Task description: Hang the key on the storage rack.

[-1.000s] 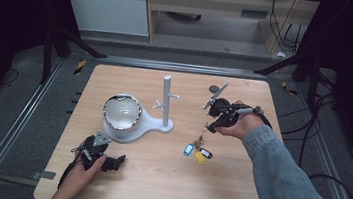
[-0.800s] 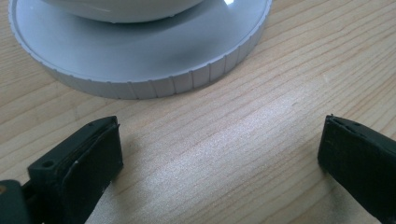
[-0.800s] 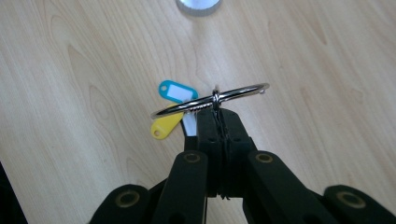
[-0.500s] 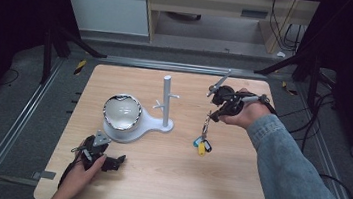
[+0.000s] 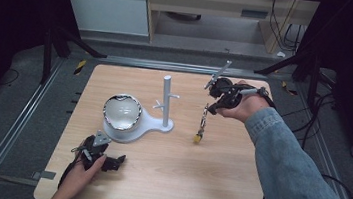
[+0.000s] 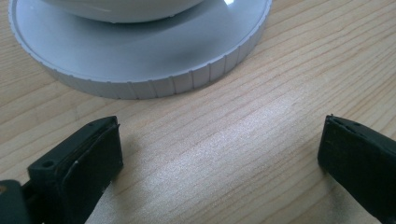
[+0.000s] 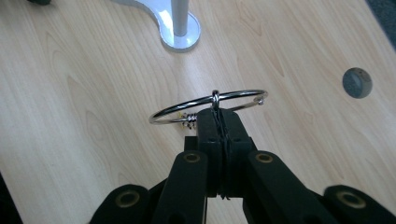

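Your right gripper (image 7: 219,119) rose, lifting the key ring (image 7: 205,105) off the table; its jaws were clamped on it. Your left gripper (image 6: 219,154) rested wide open, empty. Next, hook it onto the stand (image 5: 166,101).

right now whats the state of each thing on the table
right gripper: shut on the key ring
key ring: lifted, keys hanging clear of the table
left gripper: open, nothing between the jaws, low over the table
stand: upright, pegs bare
bowl: sitting on the stand's round base
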{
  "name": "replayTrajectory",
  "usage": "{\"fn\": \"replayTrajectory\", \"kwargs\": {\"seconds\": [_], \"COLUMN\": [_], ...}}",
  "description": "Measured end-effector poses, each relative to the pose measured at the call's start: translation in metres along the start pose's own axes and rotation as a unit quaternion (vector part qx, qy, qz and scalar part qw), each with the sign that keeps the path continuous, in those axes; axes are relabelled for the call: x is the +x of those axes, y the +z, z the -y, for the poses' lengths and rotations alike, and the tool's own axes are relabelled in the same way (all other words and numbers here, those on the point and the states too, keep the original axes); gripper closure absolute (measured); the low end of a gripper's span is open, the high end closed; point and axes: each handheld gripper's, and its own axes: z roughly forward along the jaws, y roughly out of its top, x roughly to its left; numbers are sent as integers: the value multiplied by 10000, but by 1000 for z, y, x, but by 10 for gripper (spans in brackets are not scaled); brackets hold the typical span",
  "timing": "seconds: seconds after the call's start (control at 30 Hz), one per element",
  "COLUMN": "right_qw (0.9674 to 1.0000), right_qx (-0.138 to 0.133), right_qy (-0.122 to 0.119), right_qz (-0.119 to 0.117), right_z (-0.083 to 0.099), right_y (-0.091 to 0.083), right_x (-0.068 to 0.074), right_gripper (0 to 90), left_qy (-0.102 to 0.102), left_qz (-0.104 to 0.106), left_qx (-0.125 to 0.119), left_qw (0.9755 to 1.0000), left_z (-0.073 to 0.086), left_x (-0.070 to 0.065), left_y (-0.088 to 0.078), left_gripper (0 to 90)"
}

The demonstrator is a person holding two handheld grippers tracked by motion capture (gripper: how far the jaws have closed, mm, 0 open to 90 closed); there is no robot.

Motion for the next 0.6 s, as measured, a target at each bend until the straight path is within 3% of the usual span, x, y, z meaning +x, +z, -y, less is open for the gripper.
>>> {"fn": "replayTrajectory", "kwargs": {"seconds": [0.6], "right_qw": [9998], "right_qx": [-102], "right_qy": [-113], "right_qz": [136], "right_z": [-23], "right_y": [-19], "right_x": [-1], "right_gripper": [888], "left_qy": [0], "left_qz": [0], "left_qx": [-1], "left_qw": [10000], "left_z": [0], "left_x": [0], "left_y": [0], "left_gripper": [0]}}
